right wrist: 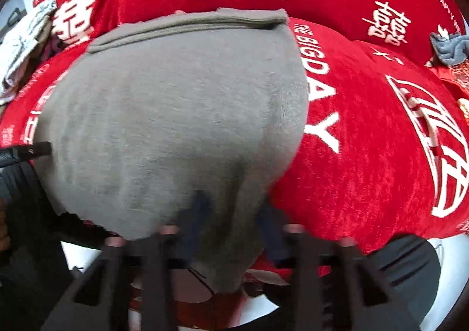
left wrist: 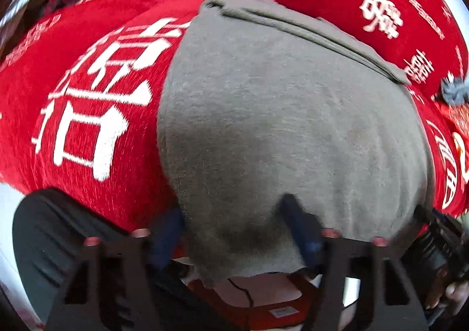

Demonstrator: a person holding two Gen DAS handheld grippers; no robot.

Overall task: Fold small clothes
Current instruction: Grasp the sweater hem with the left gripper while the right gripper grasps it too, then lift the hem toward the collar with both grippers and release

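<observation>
A grey-brown knit garment [left wrist: 278, 114] lies spread on a red cloth with white lettering [left wrist: 96, 102]; its far edge is a folded band. My left gripper [left wrist: 234, 222] is shut on the garment's near edge, the cloth draped between its blue fingers [left wrist: 299, 225]. In the right wrist view the same garment [right wrist: 176, 114] fills the centre. My right gripper [right wrist: 231, 222] is shut on its near right corner, which hangs down between the fingers [right wrist: 196, 213]. Both grippers hold the near hem slightly lifted.
The red cloth [right wrist: 366, 140] covers the whole surface. A small grey rag [right wrist: 448, 47] lies at the far right, also in the left wrist view [left wrist: 454, 90]. A white patterned garment [right wrist: 23, 47] sits at the far left. Below the near edge are red and white objects.
</observation>
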